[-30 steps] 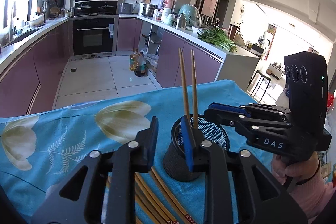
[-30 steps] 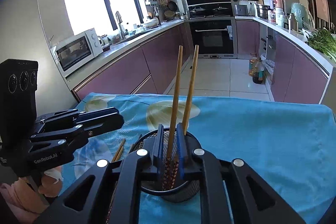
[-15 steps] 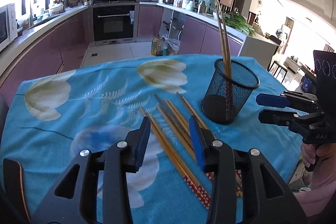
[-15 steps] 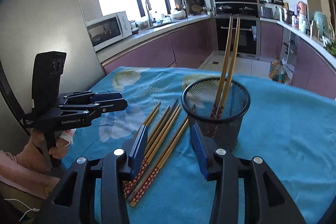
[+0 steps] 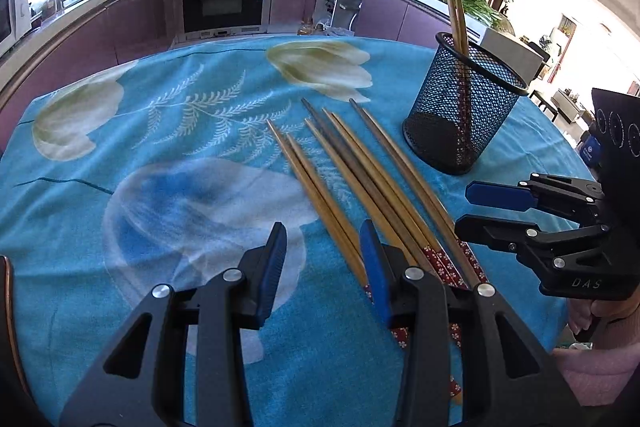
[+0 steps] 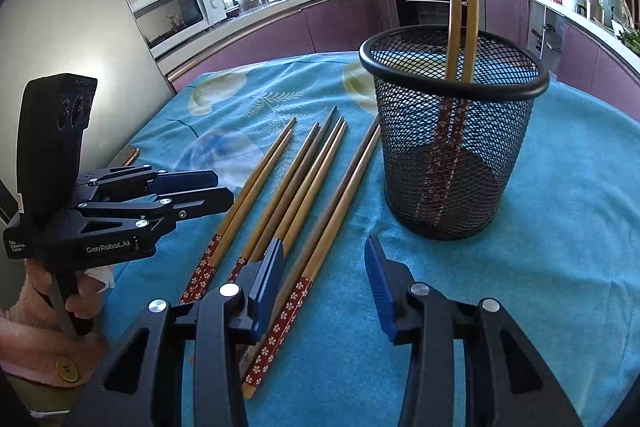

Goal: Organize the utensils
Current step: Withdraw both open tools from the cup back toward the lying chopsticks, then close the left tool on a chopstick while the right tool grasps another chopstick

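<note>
Six chopsticks (image 6: 304, 183) beside parted fingers (image 6: 266, 277)

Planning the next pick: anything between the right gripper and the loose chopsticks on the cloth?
Nothing visible. The right gripper is open just above the chopsticks; the mesh holder stands off to the side.

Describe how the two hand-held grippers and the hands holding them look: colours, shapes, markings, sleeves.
Both are black, with angular linked arms, silver rivets and blue finger pads. The left hand-held gripper reads "GenRobot.AI" in white and carries an upright black block with round lenses. The right hand-held gripper reads "DAS". Both hands wear pink sleeves; the left hand has a brass-coloured cuff button.
</note>
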The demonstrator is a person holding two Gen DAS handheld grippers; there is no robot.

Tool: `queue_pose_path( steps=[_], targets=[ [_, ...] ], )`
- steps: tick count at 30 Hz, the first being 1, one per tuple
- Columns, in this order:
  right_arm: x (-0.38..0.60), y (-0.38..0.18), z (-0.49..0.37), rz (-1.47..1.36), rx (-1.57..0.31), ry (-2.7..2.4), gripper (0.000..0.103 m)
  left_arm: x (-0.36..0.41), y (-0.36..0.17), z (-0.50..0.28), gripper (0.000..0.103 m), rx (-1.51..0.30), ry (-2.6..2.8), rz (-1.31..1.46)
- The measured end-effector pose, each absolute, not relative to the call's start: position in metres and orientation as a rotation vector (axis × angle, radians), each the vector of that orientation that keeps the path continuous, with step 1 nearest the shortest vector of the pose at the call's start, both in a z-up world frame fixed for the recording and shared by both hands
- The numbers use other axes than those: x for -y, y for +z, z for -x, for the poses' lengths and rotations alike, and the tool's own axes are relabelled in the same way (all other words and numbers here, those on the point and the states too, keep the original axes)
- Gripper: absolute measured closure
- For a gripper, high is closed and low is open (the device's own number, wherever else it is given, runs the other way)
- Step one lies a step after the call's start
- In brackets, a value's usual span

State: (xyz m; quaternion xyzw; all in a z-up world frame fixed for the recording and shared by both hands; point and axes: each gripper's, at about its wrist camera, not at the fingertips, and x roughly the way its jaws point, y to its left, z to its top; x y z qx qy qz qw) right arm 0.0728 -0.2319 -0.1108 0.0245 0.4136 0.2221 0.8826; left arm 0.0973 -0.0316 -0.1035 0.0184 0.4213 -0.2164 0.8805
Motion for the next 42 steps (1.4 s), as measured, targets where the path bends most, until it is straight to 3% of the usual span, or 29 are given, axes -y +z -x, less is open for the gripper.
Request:
queue_pose_path(
  steps=[35,40,42],
  targets=[
    [0.211,-0.118,-0.091,0.083,-0.881,0.349,0.072,0.031,-0.113,-0.116,0.068,-0.920,-0.413,-0.087],
    [0.213,-0.117,-0.099,0.048,-0.891,0.338,0.081,0.033,-0.113,-0.122,0.071,-0.920,-0.401,-0.088],
    [0.216,-0.118,-0.099,0.015,-0.893,0.338,0.090,0.032,-0.113,-0.122,0.075,-0.918,-0.393,-0.081]
  ],
)
